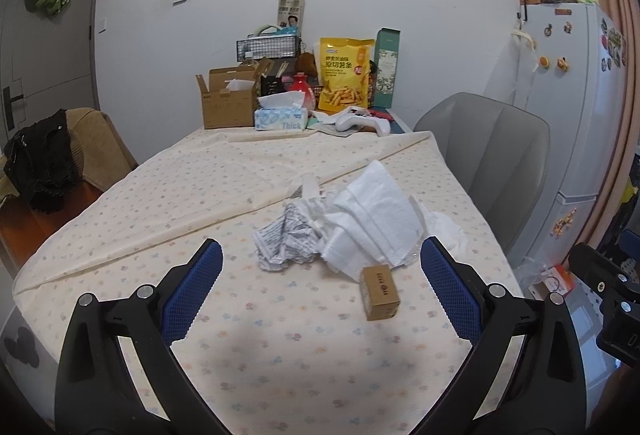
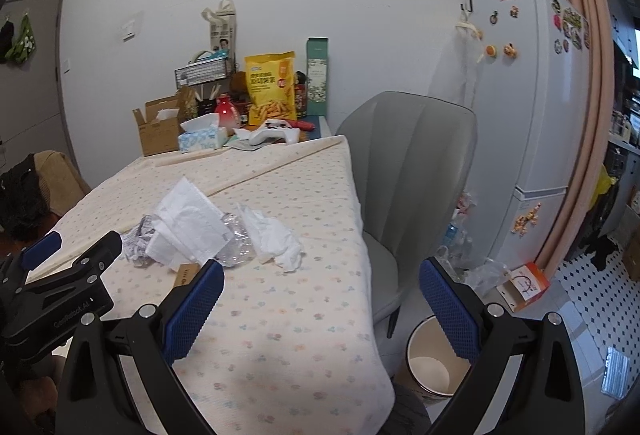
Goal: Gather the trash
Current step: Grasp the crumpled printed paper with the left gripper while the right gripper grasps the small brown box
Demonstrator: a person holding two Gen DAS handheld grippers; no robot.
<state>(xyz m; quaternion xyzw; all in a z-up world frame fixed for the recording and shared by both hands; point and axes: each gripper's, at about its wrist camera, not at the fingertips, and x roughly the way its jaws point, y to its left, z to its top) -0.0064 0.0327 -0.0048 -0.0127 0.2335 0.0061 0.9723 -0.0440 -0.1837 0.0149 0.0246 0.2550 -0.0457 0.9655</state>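
— What lay before your left gripper (image 1: pixel 321 287)?
— Its jaws stood wide apart above the table (image 1: pixel 120 219). Between them: crumpled printed paper (image 1: pixel 285 239), a white mask (image 1: pixel 374 223), and a small brown box (image 1: pixel 380 293) nearest, long axis running near to far.

— And your right gripper (image 2: pixel 321 309)?
— Jaws apart too, over the table's right edge. A grey chair (image 2: pixel 404 171) stood right; the bin (image 2: pixel 434 367) sat below; a crumpled tissue (image 2: pixel 276 239) lay left.

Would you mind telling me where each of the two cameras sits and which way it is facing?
Left wrist: on the left gripper, above the table's near end, looking along the tablecloth at the trash pile; its open blue fingers show, with the other gripper at the right edge.
Right wrist: on the right gripper, over the table's right edge, facing the grey chair and the bin; the left gripper shows.
Shared: the pile, snack bag, fridge.
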